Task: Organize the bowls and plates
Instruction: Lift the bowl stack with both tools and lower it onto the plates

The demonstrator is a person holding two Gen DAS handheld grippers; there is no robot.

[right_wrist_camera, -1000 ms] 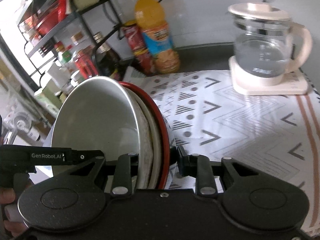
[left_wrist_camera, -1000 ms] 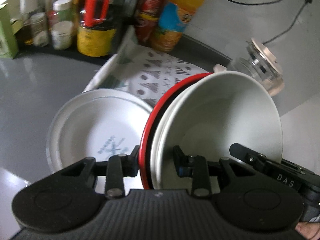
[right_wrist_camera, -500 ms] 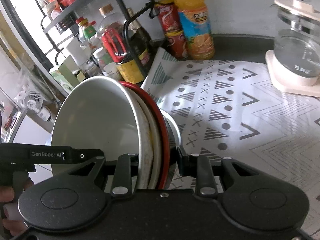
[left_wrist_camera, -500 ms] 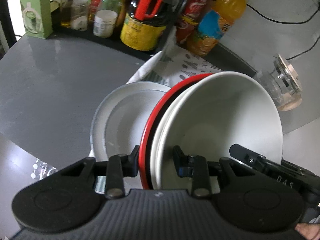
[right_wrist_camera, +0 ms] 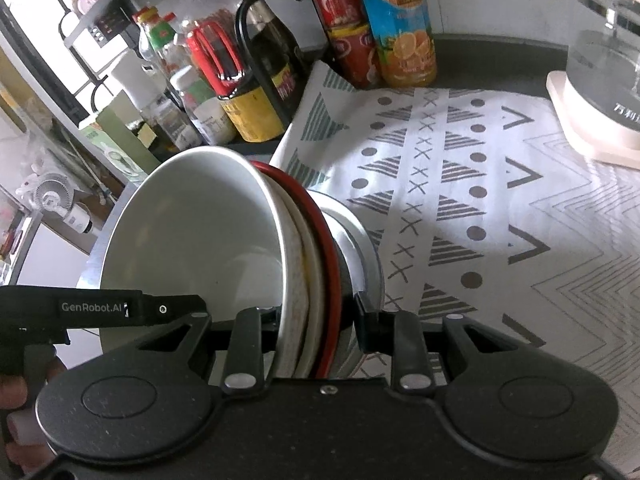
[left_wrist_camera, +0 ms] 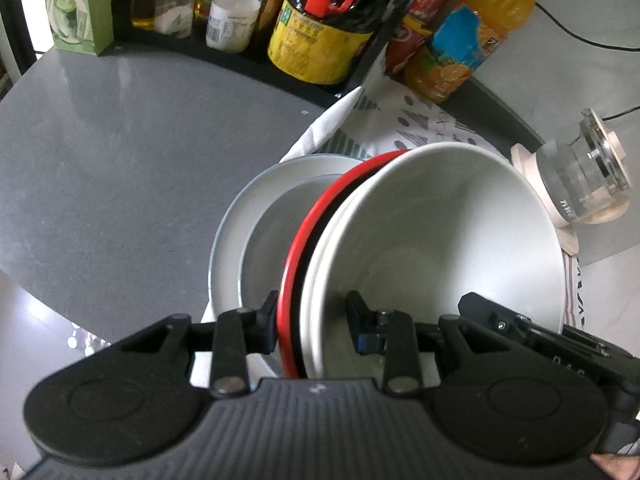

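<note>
A stack of nested bowls (left_wrist_camera: pixel 440 232), white inside with a red-rimmed dark bowl (left_wrist_camera: pixel 306 236) outermost, hangs tilted over a white plate (left_wrist_camera: pixel 240 232). My left gripper (left_wrist_camera: pixel 314 322) is shut on the stack's near rim. The right gripper's finger (left_wrist_camera: pixel 520 328) shows at the opposite rim. In the right wrist view my right gripper (right_wrist_camera: pixel 316 320) is shut on the same stack (right_wrist_camera: pixel 200 232), its red rim (right_wrist_camera: pixel 320 220) toward the plate (right_wrist_camera: pixel 362 240). The left gripper's finger (right_wrist_camera: pixel 120 308) crosses the bowl's mouth. Whether the stack touches the plate is hidden.
A patterned cloth (right_wrist_camera: pixel 460 200) covers the counter right of the plate, with grey countertop (left_wrist_camera: pixel 120 152) to its left. Sauce bottles (left_wrist_camera: pixel 316 40), an orange juice bottle (right_wrist_camera: pixel 404 28) and a green box (left_wrist_camera: pixel 78 4) line the back. A glass kettle (left_wrist_camera: pixel 580 176) stands at the far right.
Both grippers have carried the bowl stack down and toward the plate. The plate now lies partly under the stack. The bottles look nearer. Both grips are unchanged.
</note>
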